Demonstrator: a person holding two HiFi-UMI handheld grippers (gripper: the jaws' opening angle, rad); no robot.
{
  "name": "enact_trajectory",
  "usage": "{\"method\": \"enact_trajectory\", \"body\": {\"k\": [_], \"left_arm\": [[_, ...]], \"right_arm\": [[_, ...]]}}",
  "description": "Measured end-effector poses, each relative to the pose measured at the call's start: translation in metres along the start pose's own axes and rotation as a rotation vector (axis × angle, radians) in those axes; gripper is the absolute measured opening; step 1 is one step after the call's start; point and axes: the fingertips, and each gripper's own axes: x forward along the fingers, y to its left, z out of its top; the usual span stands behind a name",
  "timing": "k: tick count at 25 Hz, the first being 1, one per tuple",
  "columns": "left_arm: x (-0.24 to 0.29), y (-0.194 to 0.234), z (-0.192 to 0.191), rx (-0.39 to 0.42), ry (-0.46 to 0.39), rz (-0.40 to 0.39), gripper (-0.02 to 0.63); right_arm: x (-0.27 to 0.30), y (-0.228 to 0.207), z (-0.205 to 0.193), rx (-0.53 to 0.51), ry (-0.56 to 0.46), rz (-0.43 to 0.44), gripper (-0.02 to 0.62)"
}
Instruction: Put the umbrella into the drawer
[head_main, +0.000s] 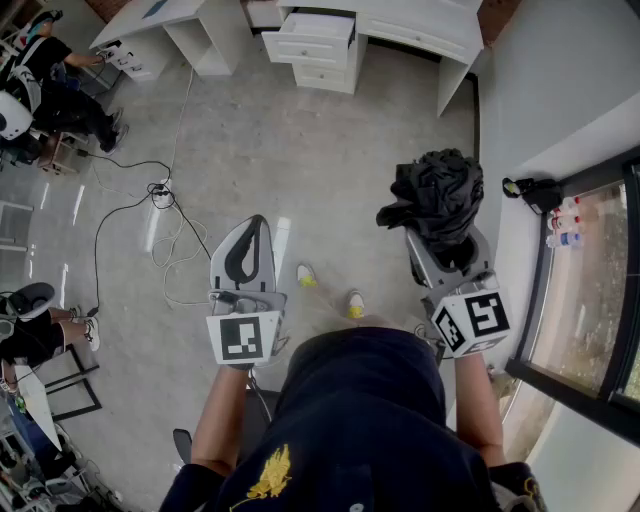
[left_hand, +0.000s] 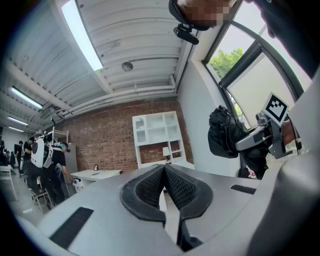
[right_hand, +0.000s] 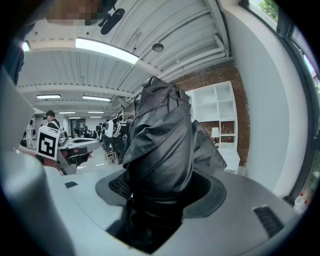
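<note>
The right claw (head_main: 446, 246) pinches the folded black fabric umbrella (head_main: 438, 192), held above the floor (head_main: 300, 170). The left claw (head_main: 247, 252) is pressed together, empty. The white open drawer (head_main: 306, 44) stands far away; carrying and placing remain.
</note>
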Motion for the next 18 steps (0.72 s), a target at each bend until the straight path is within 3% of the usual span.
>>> {"method": "enact_trajectory", "body": {"k": [7,12,18], "left_arm": [[-0.017,-0.025,0.009,-0.051,-0.010,-0.008,0.017],[-0.007,-0.028,0.008,0.012,0.016,-0.033,0.017],[0.003,-0.038,0.014,0.028,0.031,-0.030,0.017]], "right_arm": [[-0.046,-0.009,0.000,0.007,-0.024,-0.044,0.264],[-0.053,-0.019,0.005,0.057,-0.066,-0.052,0.265],[-0.061,-0.041,0.000,0.072,-0.066,-0.073,0.265]]}}
